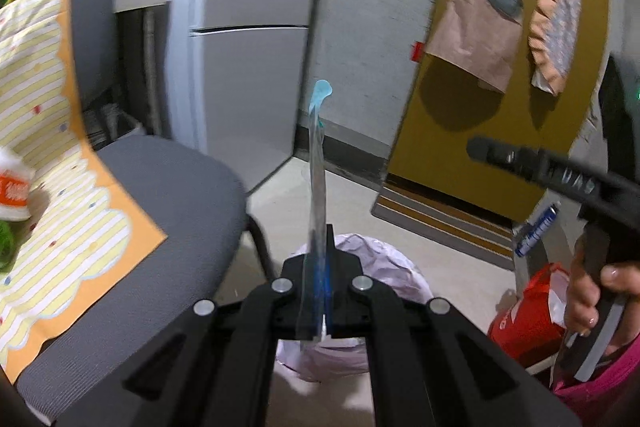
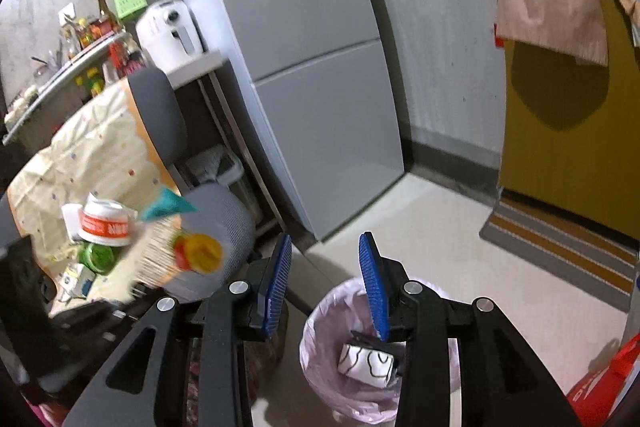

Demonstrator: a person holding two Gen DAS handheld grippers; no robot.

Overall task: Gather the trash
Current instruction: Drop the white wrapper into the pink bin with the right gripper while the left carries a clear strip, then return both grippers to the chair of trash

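Your left gripper point(image 1: 320, 259) is clamping its jaws together on a flat clear wrapper point(image 1: 317, 187), which is standing upright out of the pads, seen edge-on, with a pale blue tip at the top. In the right wrist view the same wrapper point(image 2: 176, 247) is showing as a blurred packet with a teal end and a red and yellow print (too smeared to read).

Your right gripper point(image 2: 325, 283) is holding its blue ribbed pads point(image 2: 372, 287) apart, with nothing between them. Your right hand point(image 1: 592, 291) is gripping its handle at the right edge of the left view.

Below both grippers a trash bin point(image 2: 320, 331) lined with a pale lilac bag is standing on the floor. A white item with black squiggles point(image 2: 368, 363) is lying inside it.

To the left a grey office chair point(image 1: 168, 195) is carrying a striped yellow and orange sheet point(image 1: 60, 187). A white and orange cup point(image 2: 104, 223), a green lid point(image 2: 98, 259) and a small carton point(image 2: 78, 279) are sitting on that sheet.

A red bag point(image 1: 528, 311) is standing on the floor to the right of the bin. A grey refrigerator point(image 2: 304, 87) is standing behind the chair.
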